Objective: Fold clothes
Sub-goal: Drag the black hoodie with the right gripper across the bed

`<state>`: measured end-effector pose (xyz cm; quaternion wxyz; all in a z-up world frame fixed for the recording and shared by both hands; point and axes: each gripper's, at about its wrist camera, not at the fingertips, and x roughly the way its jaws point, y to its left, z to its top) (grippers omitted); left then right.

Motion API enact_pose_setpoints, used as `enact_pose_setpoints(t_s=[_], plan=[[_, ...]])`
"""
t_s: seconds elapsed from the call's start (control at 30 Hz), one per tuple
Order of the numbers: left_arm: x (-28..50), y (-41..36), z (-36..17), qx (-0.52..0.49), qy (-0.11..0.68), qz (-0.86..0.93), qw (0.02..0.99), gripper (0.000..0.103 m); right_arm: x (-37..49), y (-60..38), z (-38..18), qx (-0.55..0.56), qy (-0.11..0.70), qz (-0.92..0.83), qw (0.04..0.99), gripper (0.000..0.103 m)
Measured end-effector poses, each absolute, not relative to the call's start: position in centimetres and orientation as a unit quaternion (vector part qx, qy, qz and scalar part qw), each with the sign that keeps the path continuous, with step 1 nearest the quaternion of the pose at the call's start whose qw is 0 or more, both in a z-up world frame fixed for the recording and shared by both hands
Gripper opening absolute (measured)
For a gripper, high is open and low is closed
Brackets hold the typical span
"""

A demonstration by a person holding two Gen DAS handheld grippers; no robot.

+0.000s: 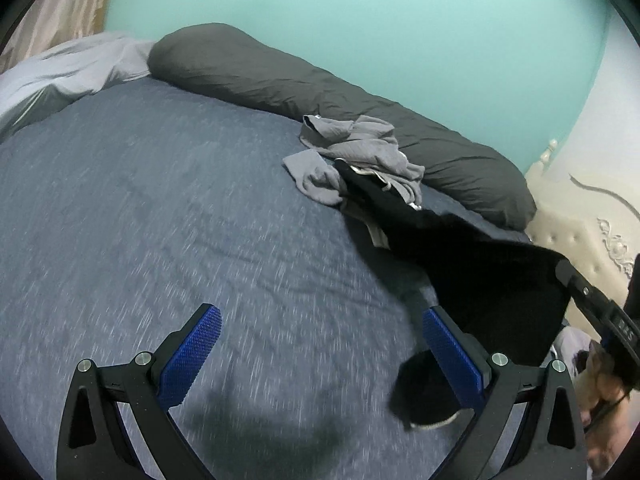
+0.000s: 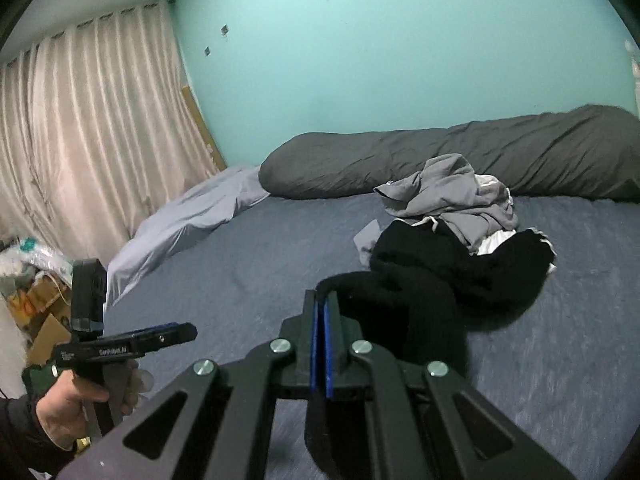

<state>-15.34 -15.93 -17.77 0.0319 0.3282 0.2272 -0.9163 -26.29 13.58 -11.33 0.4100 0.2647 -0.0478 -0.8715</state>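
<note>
Figure: two wrist views over a bed (image 1: 160, 200) with a blue-grey cover. The right claw (image 2: 322, 300) was clenched, its blue pads pressed together on an edge of a black garment (image 2: 440, 276). From the pads the black cloth stretched toward two o'clock and reached a crumpled grey garment (image 2: 452, 196), whose near edge it partly overlapped. The grey garment lay just before a long dark-grey bolster (image 2: 460, 160) set along the turquoise wall (image 2: 360, 60).

In the left wrist view, the left claw (image 1: 320, 328) stood released, its blue pads (image 1: 200, 344) wide apart with only the bed cover between them. The black garment (image 1: 480, 272) hung in a taut band from the grey garment (image 1: 360, 148) at one o'clock down to four o'clock, passing behind the right-side finger without being pinched. A lower fold of it drooped at five o'clock. Pale curtains (image 2: 80, 140) hung at ten o'clock in the right wrist view; a person's hand (image 2: 80, 404) held the left claw's handle at eight o'clock.
</note>
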Motion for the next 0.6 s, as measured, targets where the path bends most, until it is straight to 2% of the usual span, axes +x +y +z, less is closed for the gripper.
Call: enact_pose_setpoints(t_s=[0.23,0.37,0.6], plan=[[-12.2,-14.9,-20.6,0.354,0.236,-0.904,0.033,0.103,-20.7,12.8,-15.3,0.321,-0.039,-0.854,0.408,0.002],[-12.4,-15.1,-22.4,0.364,0.234,-0.901,0.042,0.103,-20.7,13.2,-18.2,0.35,-0.055,-0.848,0.395,0.002],[-13.6,-14.7,-25.9,0.378,0.227,-0.897,0.043,0.103,-22.5,13.0,-21.4,0.408,-0.03,-0.828,0.383,0.006]])
